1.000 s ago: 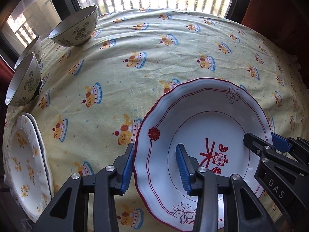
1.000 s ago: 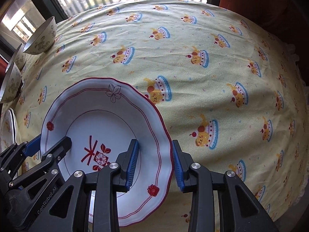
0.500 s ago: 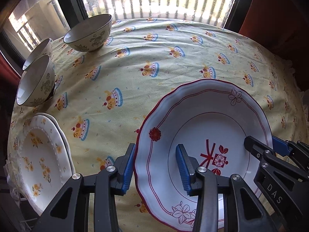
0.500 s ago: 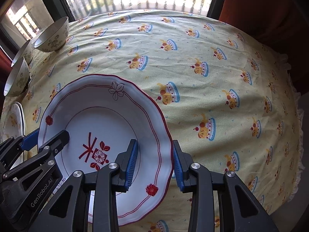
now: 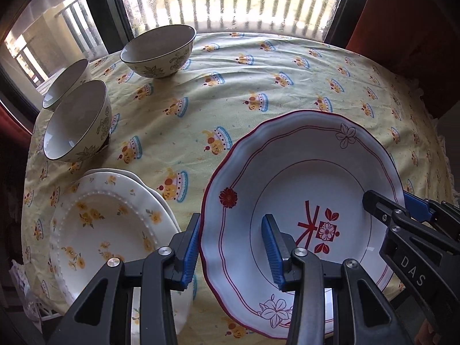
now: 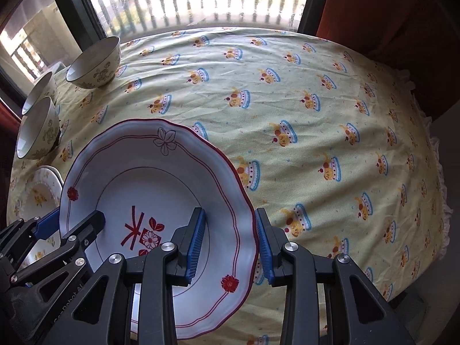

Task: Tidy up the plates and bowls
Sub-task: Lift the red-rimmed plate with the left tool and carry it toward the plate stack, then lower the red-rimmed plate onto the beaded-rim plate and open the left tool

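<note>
A counter (image 6: pixel 330 109) draped in a yellow cloth printed with small cakes is seen from above, in front of a bright window (image 5: pixel 230 0) with vertical bars. A large white plate with red trim (image 5: pixel 302 201) is held tilted above the cloth, clear of the surface, gripped on opposite sides of its rim. The left claw (image 5: pixel 233 250) is angled steeply downward and is pinched on the plate's left rim, one blue pad inside the dish and one outside. The right claw (image 6: pixel 230 241) is angled the same way and is pinched on the right rim. To the left, a stack of white plates with yellow flowers (image 5: pixel 109 230) lies on the cloth. Behind the stack, three patterned bowls (image 5: pixel 77 123) stand upright near the window edge.
</note>
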